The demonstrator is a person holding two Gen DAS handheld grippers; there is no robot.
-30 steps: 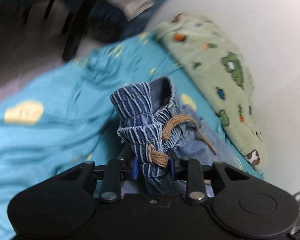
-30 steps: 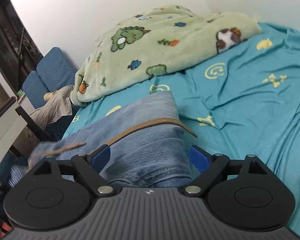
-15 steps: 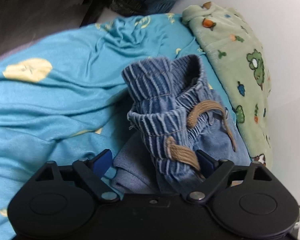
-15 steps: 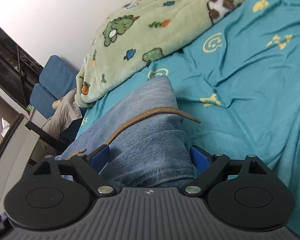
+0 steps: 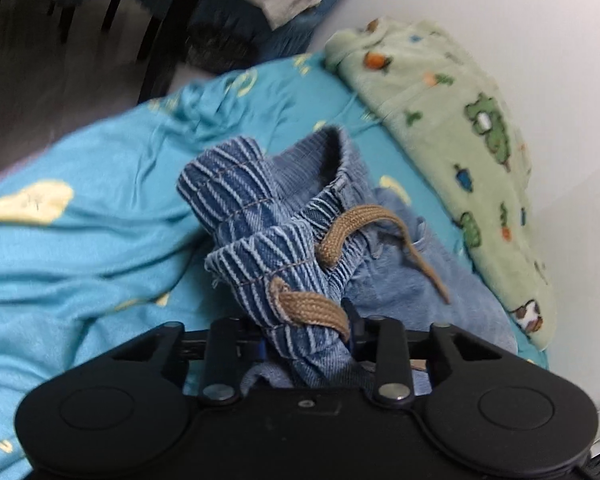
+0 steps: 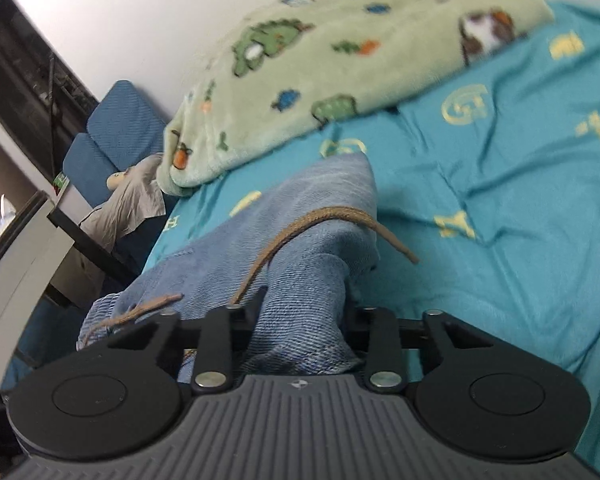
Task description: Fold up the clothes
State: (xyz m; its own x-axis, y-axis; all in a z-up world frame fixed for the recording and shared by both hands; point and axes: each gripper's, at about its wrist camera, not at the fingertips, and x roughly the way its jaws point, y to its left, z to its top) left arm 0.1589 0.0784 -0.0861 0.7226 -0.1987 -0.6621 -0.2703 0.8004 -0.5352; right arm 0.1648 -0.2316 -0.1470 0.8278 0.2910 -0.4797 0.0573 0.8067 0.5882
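Denim shorts (image 5: 300, 220): I am seeing them bunched up on the bed, toward the edge that runs along the wall; the ribbed, striped waistband is lifting up in the left wrist view, and a paler blue leg (image 6: 320, 208) is humping up in the right wrist view.
Drawstring (image 5: 364, 224): I am watching a tan flat cord looping out of the waistband, one end trailing across the pale denim; in the right wrist view it (image 6: 332, 218) is arching over the fold with its tip hanging free above the sheet.
Left tongs (image 5: 306, 344): I am clamping them on the waistband, with a stretch of the cord lying right at the pinch; they have just been closing onto it.
Right tongs (image 6: 300, 320): I am pinching a ridge of the pale denim between them; they too have just been closing, with cloth between them.
Bed sheet (image 6: 500, 240): I am looking at teal fabric with yellow prints, wrinkling all round the shorts.
Fleece blanket (image 6: 340, 64): pale green with dinosaur prints, it is lying along the bed's wall-side edge, just beyond the shorts.
Blue chair (image 6: 116, 136): it is standing past the bed's corner, with grey cloth draping over it.
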